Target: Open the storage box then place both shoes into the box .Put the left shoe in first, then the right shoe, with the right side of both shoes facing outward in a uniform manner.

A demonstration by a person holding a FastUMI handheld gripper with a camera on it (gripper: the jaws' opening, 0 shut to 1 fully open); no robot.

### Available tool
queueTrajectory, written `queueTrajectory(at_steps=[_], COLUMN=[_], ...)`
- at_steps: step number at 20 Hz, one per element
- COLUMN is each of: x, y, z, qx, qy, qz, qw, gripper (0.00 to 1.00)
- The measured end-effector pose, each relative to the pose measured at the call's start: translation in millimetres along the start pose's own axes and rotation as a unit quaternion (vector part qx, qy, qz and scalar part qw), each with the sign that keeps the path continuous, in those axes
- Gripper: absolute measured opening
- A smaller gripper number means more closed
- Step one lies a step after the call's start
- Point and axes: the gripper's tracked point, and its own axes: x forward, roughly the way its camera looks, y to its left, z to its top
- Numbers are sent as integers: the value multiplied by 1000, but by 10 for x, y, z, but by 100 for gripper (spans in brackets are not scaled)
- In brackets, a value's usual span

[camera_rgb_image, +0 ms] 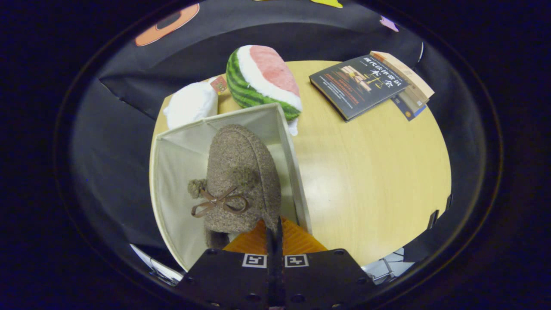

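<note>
A staged recording booth rather than a lived-in room: black cloth hangs as a wall behind and to the left of a pale wooden table. Household props sit on the table, with a watermelon-slice plush at upper centre and a small stack of books at upper right.

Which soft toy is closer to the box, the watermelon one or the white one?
Both touch its far edge; I can't tell. The watermelon toy sits at the box's far corner, the white toy beside it.
</note>
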Motion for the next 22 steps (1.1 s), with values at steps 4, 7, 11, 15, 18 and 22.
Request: queueTrajectory(at_steps=[4, 7, 11, 15, 18, 22], x=[122, 171, 168, 136, 35, -226], y=[92, 38, 73, 205, 292, 341], z=[43, 88, 98, 101, 21, -7], qx=[-3, 1, -1, -4, -20, -52], qy=[-9, -17, -30, -52, -58, -89], qz=[-22, -33, -31, -4, 6, 8], qw=[1000, 999, 999, 999, 998, 995], gripper=[1, 3, 3, 27, 56, 81])
